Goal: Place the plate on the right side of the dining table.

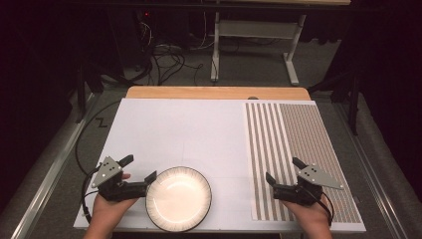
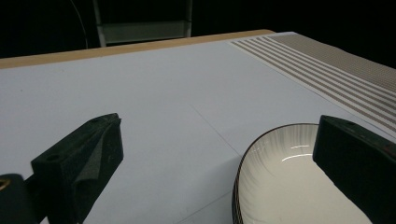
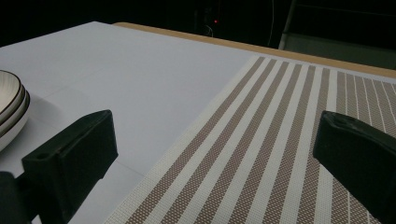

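A stack of white bowls with dark rims (image 1: 178, 198) sits near the front edge of the white table cover (image 1: 184, 129); in the right gripper view its stacked rims (image 3: 10, 109) show at the left. My left gripper (image 1: 138, 168) is open just left of the stack, one jaw close by the rim, nothing between the jaws. In the left gripper view the top bowl (image 2: 280, 182) lies partly behind the right jaw. My right gripper (image 1: 284, 171) stands open over the striped placemat (image 1: 298, 149), empty.
The brown-and-white striped placemat (image 3: 261, 140) covers the table's right part. A wooden table edge (image 1: 216, 92) runs along the back. Beyond it stand a white table frame (image 1: 251, 35) and loose cables (image 1: 166, 57) on the floor.
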`<state>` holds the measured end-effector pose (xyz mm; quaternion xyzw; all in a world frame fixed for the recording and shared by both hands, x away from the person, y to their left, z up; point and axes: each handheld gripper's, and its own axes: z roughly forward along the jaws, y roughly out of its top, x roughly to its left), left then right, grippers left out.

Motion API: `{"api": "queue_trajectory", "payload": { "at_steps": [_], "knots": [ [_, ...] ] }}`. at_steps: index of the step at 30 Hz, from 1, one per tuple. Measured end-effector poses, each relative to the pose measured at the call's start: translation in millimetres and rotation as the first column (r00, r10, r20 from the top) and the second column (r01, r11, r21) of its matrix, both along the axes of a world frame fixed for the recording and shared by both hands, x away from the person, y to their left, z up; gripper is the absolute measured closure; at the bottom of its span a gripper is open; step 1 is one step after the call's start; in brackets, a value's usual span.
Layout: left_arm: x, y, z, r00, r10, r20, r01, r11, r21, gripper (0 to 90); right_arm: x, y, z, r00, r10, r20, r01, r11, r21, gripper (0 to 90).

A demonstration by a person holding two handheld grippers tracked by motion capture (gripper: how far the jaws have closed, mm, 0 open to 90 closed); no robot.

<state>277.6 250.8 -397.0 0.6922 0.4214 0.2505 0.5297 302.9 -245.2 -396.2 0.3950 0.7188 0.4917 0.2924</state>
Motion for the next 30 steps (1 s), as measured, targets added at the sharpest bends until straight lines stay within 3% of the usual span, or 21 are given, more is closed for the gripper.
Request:
{"api": "queue_trajectory", "payload": {
  "at_steps": [9,17,30],
  "knots": [
    [1.5,2.8,1.1,0.9999,0.009,-0.007,-0.009,0.9998,-0.02,4.1,-4.5,14.4,10.8,0.9995,0.002,0.03,-0.001,1.0,-0.016,1.1],
    [1.5,-0.4,1.6,1.0,0.0,0.0,0.0,0.9999,-0.015,4.1,-1.1,28.4,17.3,0.9997,0.009,0.021,-0.009,1.0,-0.005,1.1],
    [1.2,-1.6,3.4,1.0,0.001,0.008,-0.001,0.9996,-0.029,4.0,8.6,72.0,25.8,0.9944,0.105,-0.011,-0.105,0.994,-0.032,1.3]
  ]
}}
